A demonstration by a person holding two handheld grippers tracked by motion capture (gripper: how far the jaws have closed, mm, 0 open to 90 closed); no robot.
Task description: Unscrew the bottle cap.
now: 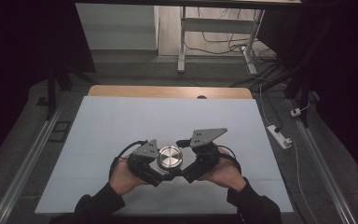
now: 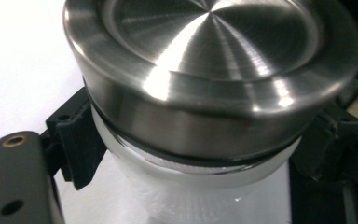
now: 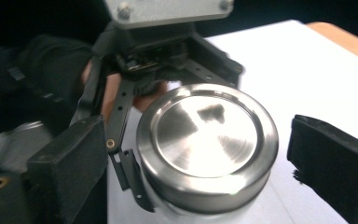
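Right now the right gripper (image 3: 186, 163) stands with its two black jaws spread to either side of the steel lid (image 3: 207, 144), one jaw close by the lid's left rim and the other clear of it on the right, a visible gap of white table between pad and metal; so it is open around the lid and not pressing on it. From that tool the lid lies straight ahead and slightly below, its flat brushed top facing up, and the jar's long axis runs upright, so any turning would go round that vertical line. Just beyond, from the far side in the right gripper view, the left gripper (image 3: 168, 70) reaches in, and its own view shows its jaws clamped on the clear glass jar (image 2: 214, 191) just under the lid's rim, a black pad (image 2: 79, 135) hard against the glass at each side. Seen from above, both tools meet at the jar near the middle of the white table (image 1: 121, 121), toward the near edge, the left gripper (image 1: 156, 161) on its left and the right gripper (image 1: 186, 161) on its right. I judge the right one the likelier to close on the lid while the left steadies the body.
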